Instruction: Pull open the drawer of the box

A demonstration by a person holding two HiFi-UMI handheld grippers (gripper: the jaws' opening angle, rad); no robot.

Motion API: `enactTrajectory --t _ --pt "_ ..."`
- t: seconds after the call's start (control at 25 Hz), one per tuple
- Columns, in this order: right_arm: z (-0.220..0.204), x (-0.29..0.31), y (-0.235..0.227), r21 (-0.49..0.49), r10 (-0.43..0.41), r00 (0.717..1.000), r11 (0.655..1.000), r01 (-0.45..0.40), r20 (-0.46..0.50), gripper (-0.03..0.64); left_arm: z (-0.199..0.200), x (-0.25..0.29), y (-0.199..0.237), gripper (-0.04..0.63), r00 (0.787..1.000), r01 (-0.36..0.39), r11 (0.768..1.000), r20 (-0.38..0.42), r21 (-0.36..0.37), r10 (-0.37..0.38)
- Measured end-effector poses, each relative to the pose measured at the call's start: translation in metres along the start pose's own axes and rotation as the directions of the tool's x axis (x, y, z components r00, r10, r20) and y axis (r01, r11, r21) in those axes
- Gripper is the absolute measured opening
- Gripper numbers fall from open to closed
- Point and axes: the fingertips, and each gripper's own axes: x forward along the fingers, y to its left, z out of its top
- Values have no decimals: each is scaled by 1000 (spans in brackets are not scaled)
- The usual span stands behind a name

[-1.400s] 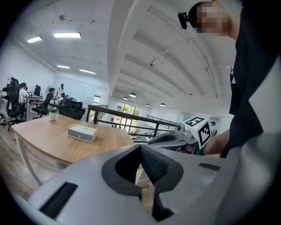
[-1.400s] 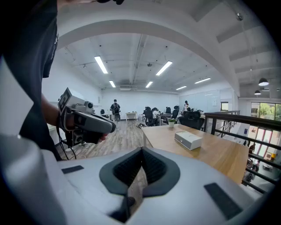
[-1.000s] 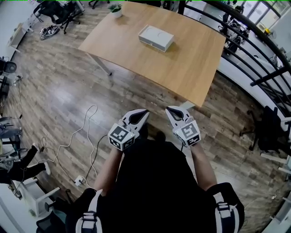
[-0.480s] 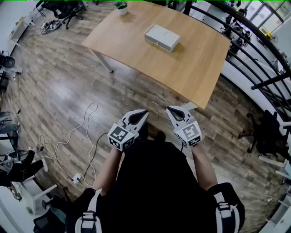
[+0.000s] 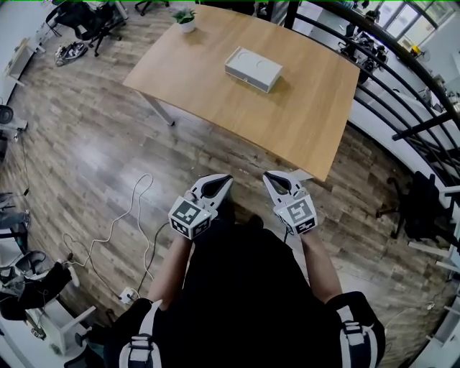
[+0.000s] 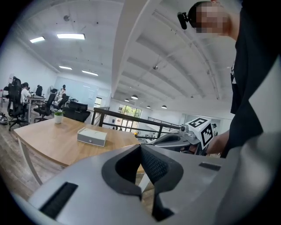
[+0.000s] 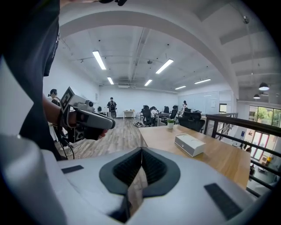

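Count from the head view: two grey hand-held grippers, one box, one table, one potted plant, one loose cable. Far left, a thin white cable (image 5: 113,224) snakes over the wood-plank floor (image 5: 79,151). The left gripper (image 5: 227,178) is held low in front of the person's black-clad torso, marker cube toward the body. Its own view shows the ribbed black pads pressed together with nothing pinched between them. Ahead of both grippers stands the light wooden table with rounded corners (image 5: 302,122). A small green plant in a white pot (image 5: 185,19) sits at its far left corner. The flat white rectangular box (image 5: 253,69) lies near the table's middle, well apart from both grippers and beyond their tips, slightly nearer the right one's line. In the left gripper view the box sits up and to the left of the jaws, with one long face turned toward the camera (drawer front looks flush with the body, though it is small at this range). The right gripper (image 5: 267,175) is just beside the left, tips angled toward each other; its pads also meet at the tip and it holds nothing. Far right, a black metal railing (image 5: 402,75) curves past the table's edge.
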Motion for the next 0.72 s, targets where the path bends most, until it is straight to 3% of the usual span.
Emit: enactTrajectory --t 0.72 --pt "43 107 -39 20 -130 991 991 130 -14 25 34 28 127 21 991 131 991 13 7 -131"
